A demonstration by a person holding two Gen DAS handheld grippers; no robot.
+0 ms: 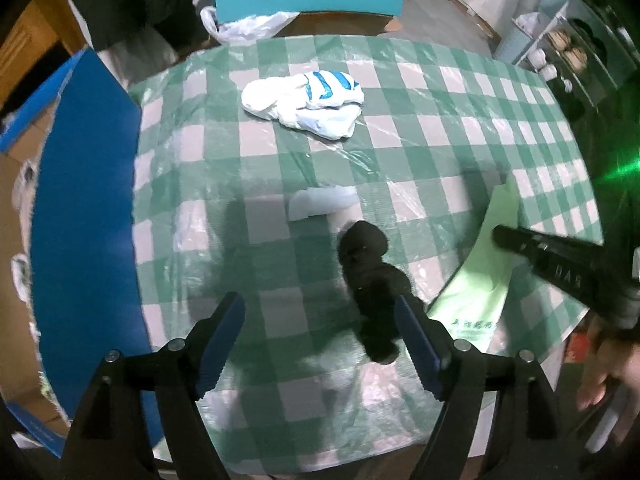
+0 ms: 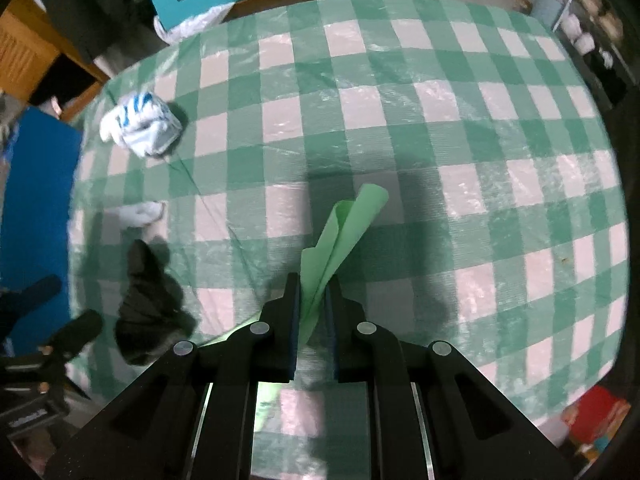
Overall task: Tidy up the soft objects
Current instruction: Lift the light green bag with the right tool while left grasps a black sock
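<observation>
Right gripper [image 2: 313, 292]: jaws closed on a folded green sheet [image 2: 344, 232], pinched at its near end, the far end fanning forward above the checked table [image 2: 460, 120]. Left gripper [image 1: 320, 320]: jaws wide open, holding nothing; a black cloth [image 1: 372, 280] lies twisted between them, against the right finger. A blue-striped white bundle [image 1: 308, 102] rests farther back; a small white piece [image 1: 320, 202] sits between them.

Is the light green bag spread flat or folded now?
Folded: the light green bag is creased lengthwise, pinched between the shut right gripper.
</observation>
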